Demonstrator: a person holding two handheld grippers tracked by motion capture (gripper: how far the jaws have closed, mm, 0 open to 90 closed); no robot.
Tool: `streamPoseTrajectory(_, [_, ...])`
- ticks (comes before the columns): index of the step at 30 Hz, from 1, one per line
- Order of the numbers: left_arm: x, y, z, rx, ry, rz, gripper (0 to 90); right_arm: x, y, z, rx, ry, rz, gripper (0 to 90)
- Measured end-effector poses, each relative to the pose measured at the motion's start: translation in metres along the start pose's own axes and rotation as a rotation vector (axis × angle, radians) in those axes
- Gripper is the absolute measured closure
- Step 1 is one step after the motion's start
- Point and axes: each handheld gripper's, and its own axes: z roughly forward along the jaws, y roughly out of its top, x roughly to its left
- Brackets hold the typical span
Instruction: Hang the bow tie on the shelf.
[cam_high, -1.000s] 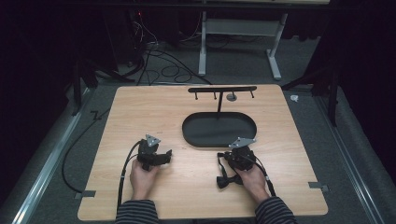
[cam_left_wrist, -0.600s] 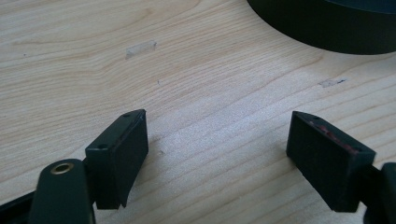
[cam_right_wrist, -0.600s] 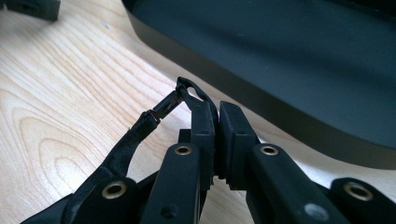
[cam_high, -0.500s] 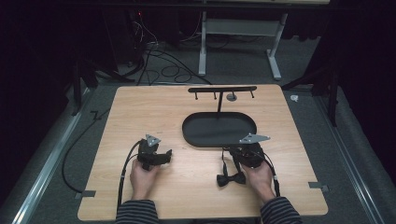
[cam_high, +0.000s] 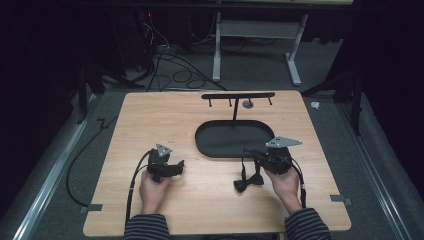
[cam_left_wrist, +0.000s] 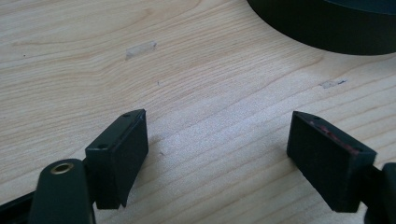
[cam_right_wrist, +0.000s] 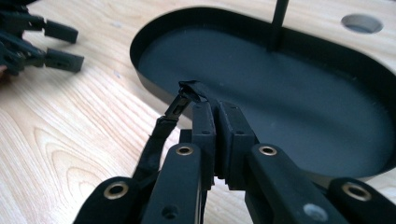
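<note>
Strap (cam_right_wrist: 189, 95) of bow tie (cam_high: 248, 183) — pinched in right hand-held gripper (cam_right_wrist: 215, 116).

A light wooden table (cam_high: 150, 120) fills the middle of the frame on grey carpet (cam_high: 60, 165). At the top, white desk legs (cam_high: 295, 50) and tangled cables (cam_high: 165, 60) sit in dark surroundings.

Tray (cam_high: 207, 145) mid-table (cam_high: 150, 115), stand (cam_high: 235, 102) rising from it; bow tie (cam_high: 248, 181) on table before tray.
</note>
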Motion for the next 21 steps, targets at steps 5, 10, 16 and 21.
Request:
streamPoseTrajectory(5, [0.0, 0.0, 0.0, -0.001, -0.001, 0.0, 21.1, -0.001, 0.01, -0.009, -0.018, -0.011, -0.022, 87.5])
streamPoseTrajectory(10, [0.0, 0.0, 0.0, -0.001, -0.002, 0.0, 21.2, -0.002, 0.019, -0.013, -0.029, -0.002, -0.028, 87.5])
streamPoseTrajectory(16, [0.0, 0.0, 0.0, -0.001, -0.001, 0.0, 21.2, -0.001, 0.028, -0.019, -0.049, -0.003, -0.045, 87.5])
streamPoseTrajectory(21, [0.0, 0.0, 0.0, -0.001, -0.001, 0.0, 21.2, -0.004, 0.034, -0.023, -0.065, -0.003, -0.044, 87.5])
